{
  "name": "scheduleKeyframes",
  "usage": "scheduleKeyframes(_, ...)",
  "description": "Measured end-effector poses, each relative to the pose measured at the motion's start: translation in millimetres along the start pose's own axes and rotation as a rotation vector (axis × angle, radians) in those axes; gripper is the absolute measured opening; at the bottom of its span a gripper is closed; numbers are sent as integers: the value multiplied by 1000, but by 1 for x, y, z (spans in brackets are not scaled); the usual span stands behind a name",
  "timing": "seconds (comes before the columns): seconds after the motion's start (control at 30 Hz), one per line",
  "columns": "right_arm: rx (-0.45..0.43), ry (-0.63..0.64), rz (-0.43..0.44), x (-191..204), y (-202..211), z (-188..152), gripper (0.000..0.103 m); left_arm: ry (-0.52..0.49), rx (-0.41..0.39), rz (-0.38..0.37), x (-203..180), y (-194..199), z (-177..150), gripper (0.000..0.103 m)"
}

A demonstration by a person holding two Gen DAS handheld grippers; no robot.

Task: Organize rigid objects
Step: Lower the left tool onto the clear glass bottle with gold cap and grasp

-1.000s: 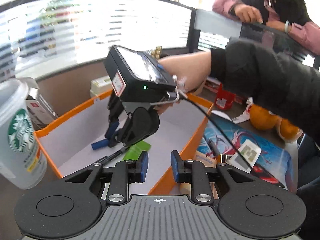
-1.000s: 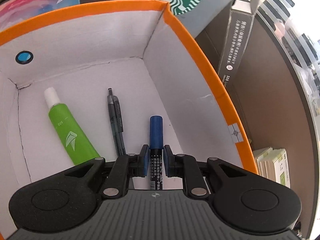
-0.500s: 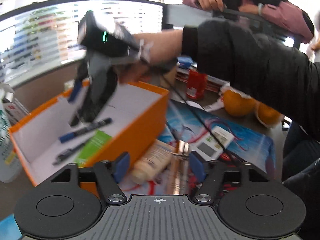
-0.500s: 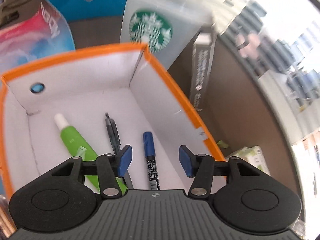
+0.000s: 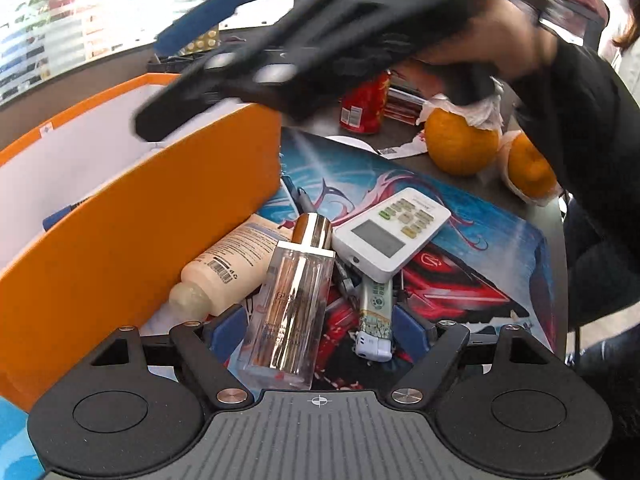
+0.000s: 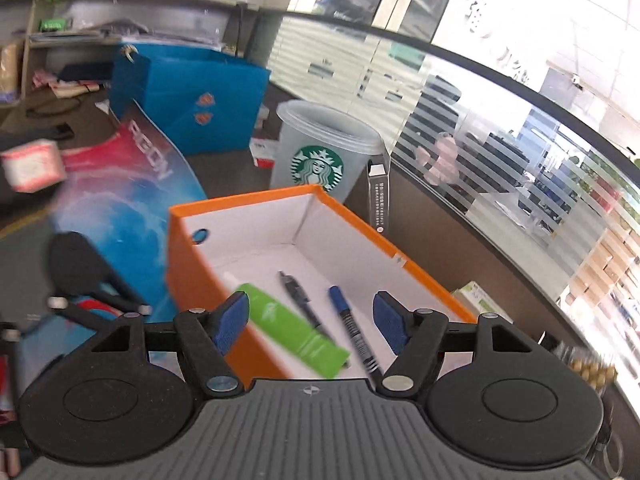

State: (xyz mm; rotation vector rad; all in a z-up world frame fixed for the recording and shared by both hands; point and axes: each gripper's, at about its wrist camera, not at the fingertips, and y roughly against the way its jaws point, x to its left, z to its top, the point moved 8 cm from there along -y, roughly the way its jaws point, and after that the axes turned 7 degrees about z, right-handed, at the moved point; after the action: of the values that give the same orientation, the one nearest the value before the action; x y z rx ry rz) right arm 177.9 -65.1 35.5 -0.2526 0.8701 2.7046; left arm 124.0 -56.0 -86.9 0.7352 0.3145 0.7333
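Note:
My left gripper (image 5: 318, 330) is open, low over a pile beside the orange box (image 5: 132, 216): a clear bottle with a gold cap (image 5: 290, 304) lies between its fingers, with a cream bottle (image 5: 228, 264), a white remote (image 5: 390, 232) and a lighter (image 5: 374, 320) close by. My right gripper (image 6: 312, 320) is open and empty, raised above the orange box (image 6: 192, 276). Inside the box lie a green tube (image 6: 292, 330), a black pen (image 6: 298, 294) and a blue marker (image 6: 350, 326). The right gripper also shows blurred in the left wrist view (image 5: 280, 52).
Two oranges (image 5: 460, 144) and a red can (image 5: 366, 104) stand behind the pile on the printed mat (image 5: 460, 280). A Starbucks cup (image 6: 320, 152), a blue bag (image 6: 192, 96) and a slim dark carton (image 6: 378, 196) stand beyond the box.
My right gripper let go of the blue marker in the box, opened and rose away. My left gripper opened and dropped to the pile, around the clear bottle.

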Motion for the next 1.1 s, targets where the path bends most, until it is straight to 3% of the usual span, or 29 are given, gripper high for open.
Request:
scheduleKeyframes(0.37,-115,-98,-28,17,31,-16,67,28,13,59,5,-16,0,78)
scheduleKeyframes(0.87,-191,-178,-38,44,43,-33,67,35,19,126,11,-30,-7,78)
scheduleKeyframes(1.1,-216,-225,-49,49,53,-43,67,25,10,190,10,-31,-8,69)
